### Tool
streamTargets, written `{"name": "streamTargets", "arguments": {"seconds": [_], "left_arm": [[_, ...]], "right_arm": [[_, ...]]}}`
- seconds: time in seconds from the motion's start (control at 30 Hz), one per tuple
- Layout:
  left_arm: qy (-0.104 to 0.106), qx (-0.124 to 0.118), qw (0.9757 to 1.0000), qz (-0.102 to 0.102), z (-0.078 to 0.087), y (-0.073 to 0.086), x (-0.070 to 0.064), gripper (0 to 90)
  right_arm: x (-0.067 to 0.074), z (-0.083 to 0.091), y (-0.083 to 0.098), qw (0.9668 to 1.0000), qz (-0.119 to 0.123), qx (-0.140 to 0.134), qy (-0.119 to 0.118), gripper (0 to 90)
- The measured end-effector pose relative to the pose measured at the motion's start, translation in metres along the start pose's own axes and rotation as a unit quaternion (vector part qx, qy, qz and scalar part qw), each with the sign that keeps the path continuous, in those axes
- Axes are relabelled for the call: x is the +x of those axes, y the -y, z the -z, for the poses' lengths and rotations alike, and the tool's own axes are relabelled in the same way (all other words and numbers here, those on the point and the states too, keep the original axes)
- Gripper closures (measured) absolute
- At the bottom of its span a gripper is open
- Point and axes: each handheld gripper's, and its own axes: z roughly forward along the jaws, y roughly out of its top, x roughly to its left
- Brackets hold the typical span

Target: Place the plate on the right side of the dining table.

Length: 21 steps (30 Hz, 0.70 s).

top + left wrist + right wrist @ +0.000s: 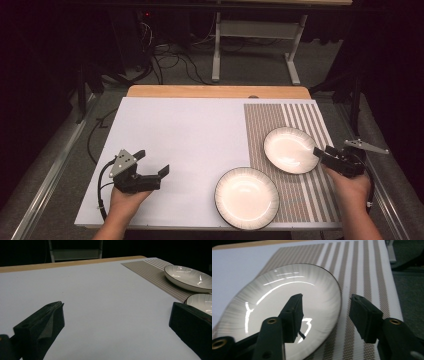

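My left gripper (152,165) hangs wide open and empty over bare white table (190,135), left of the near plate (246,197). My right gripper (325,315) straddles the far plate's (274,312) rim on the striped mat (362,270), jaws apart, gripping nothing.

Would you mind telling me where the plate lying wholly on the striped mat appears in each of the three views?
High view: the far plate sits right of centre, beside the right gripper.
Left gripper view: at the upper right edge.
Right gripper view: centre-left, its rim between the open jaws.
Shared landmark: the striped mat.
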Motion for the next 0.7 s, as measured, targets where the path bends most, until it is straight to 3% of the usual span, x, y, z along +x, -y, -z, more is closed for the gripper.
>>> {"name": "streamTargets", "arguments": {"seconds": [0.1, 0.27, 0.47, 0.7], "left_arm": [[0.000, -0.005, 1.0000, 0.000, 0.002, -0.001, -0.001, 0.7], [0.003, -0.007, 1.0000, 0.001, 0.004, -0.001, -0.002, 0.7], [0.005, -0.008, 0.9999, -0.010, 0.005, -0.002, -0.007, 0.7], [0.004, -0.010, 0.9998, -0.019, 0.007, -0.002, -0.011, 0.5]], "right_arm": [[0.012, 0.005, -0.002, 0.9996, 0.015, -0.014, -0.019, 38.7], [0.037, 0.014, -0.003, 0.9970, 0.058, -0.040, -0.031, 29.3], [0.075, 0.022, -0.003, 0.9906, 0.102, -0.060, -0.067, 17.0], [0.119, 0.031, 0.000, 0.9801, 0.143, -0.072, -0.117, 8.8]]}}
